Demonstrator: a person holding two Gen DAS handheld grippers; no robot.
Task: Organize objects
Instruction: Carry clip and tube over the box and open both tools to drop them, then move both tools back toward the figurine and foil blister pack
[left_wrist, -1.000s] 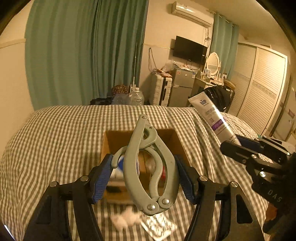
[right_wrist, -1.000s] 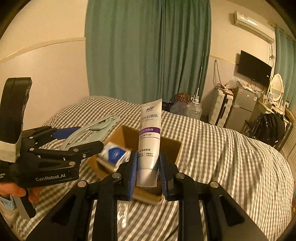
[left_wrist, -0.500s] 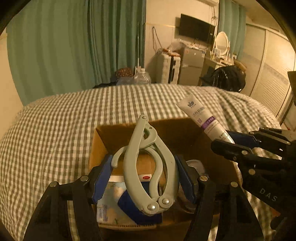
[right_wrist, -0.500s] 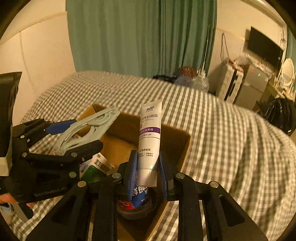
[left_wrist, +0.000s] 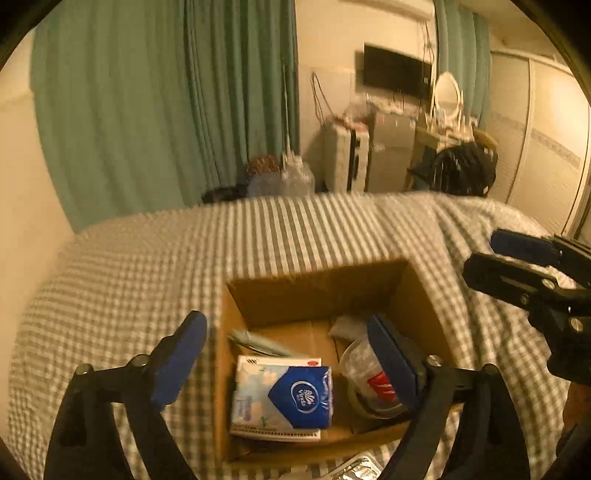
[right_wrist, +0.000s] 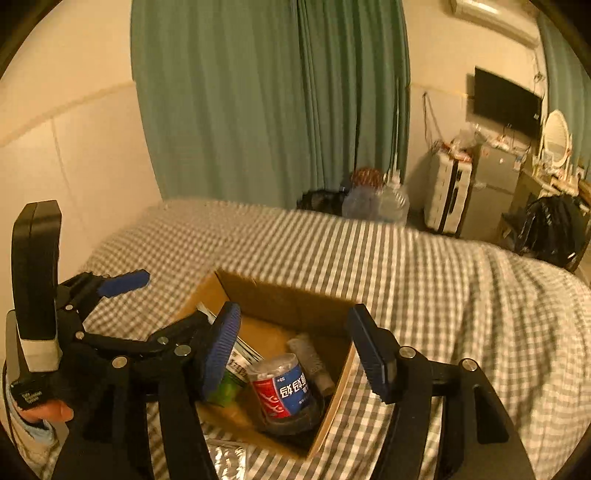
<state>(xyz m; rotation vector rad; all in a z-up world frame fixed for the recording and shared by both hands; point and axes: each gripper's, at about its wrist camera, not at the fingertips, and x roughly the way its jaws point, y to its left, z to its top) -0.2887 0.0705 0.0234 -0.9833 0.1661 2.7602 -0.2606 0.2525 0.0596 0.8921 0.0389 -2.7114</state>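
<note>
Hovering empty with fingers spread, left gripper (left_wrist: 291, 354) and right gripper (right_wrist: 299, 347) are risking snagging the cardboard box (left_wrist: 317, 291) wall at 12 o'clock.

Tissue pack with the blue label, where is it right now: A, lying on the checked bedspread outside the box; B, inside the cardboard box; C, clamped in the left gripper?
B: the tissue pack lies inside the cardboard box, while the left gripper hangs open above it, holding nothing.
</note>
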